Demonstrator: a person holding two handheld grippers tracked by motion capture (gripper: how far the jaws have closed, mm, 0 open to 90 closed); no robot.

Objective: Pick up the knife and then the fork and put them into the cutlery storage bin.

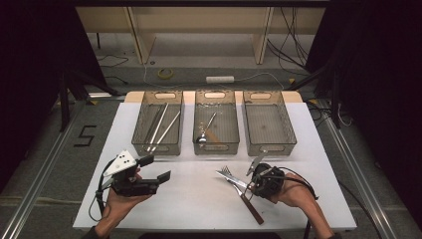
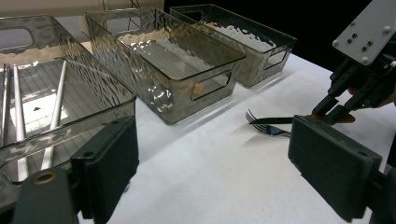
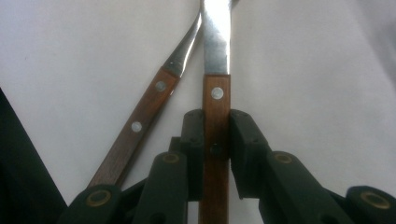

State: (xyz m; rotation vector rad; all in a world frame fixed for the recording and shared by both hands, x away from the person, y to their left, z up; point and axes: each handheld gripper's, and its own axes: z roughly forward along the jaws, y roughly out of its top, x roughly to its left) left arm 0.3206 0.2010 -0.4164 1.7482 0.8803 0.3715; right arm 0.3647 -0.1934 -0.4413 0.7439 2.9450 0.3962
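Cutlery sorting is the work here, and my right claw is pinching the wooden handle of a utensil on the white counter. In the right gripper view the two pads press on both narrow sides of the handle, just below its upper rivet, so I judge the grip is already firm. I hold it at the handle because the wood is thicker there and gives the pads something flat to press. The steel part runs straight away from my claw, so the long axis of this utensil lies in line with the jaws. I cannot tell from that view whether its far end is a blade or tines.

A second utensil with the same wooden handle lies just beside it, at a slant, and the two steel necks come close together or cross farther up. In the high view the fork tines point to the upper left, toward the bins, and the handles point down to the right.

My left claw is spread and holds nothing; it hovers over the left of the counter, waiting. Behind stand three clear bins: the left bin has long metal rods, the middle bin has a spoon, and the right bin looks empty, so I judge the held utensil belongs there.
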